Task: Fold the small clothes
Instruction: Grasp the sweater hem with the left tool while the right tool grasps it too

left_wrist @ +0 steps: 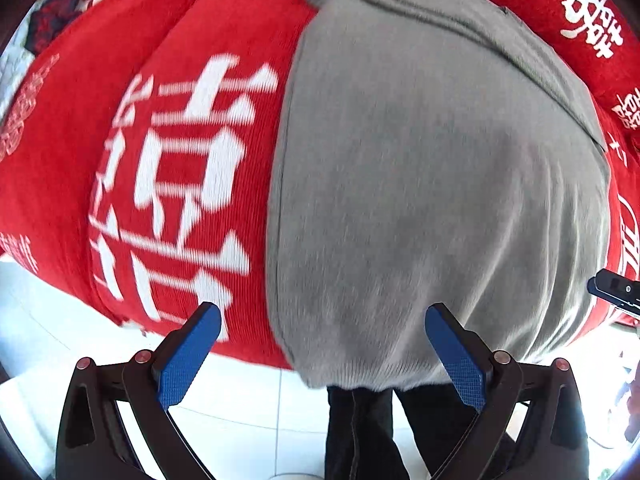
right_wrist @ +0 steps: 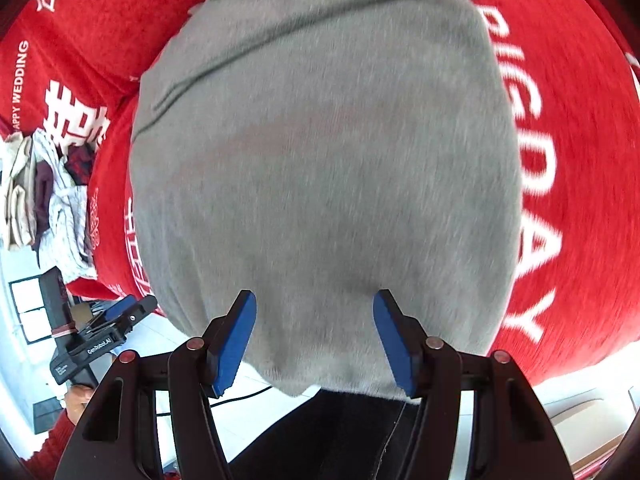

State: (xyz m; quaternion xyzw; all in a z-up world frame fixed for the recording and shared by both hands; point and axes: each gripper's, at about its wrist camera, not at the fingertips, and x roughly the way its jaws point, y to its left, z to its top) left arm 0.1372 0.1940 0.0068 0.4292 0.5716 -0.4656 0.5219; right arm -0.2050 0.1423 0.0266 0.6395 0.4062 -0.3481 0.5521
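Observation:
A grey knit garment (left_wrist: 432,184) lies spread on a red cloth with white lettering (left_wrist: 168,168); its near hem hangs over the table's front edge. My left gripper (left_wrist: 322,344) is open and empty, its blue pads straddling the garment's left edge at the hem. In the right wrist view the same grey garment (right_wrist: 320,168) fills the middle. My right gripper (right_wrist: 314,340) is open and empty, pads over the near hem. The left gripper (right_wrist: 128,314) shows at the lower left of that view; the right gripper's tip (left_wrist: 616,288) shows at the left view's right edge.
A pile of other clothes (right_wrist: 48,192), beige, maroon and light grey, lies on the red cloth (right_wrist: 568,160) at the left. White tiled floor (left_wrist: 248,404) and dark trousers (left_wrist: 360,432) show below the table edge.

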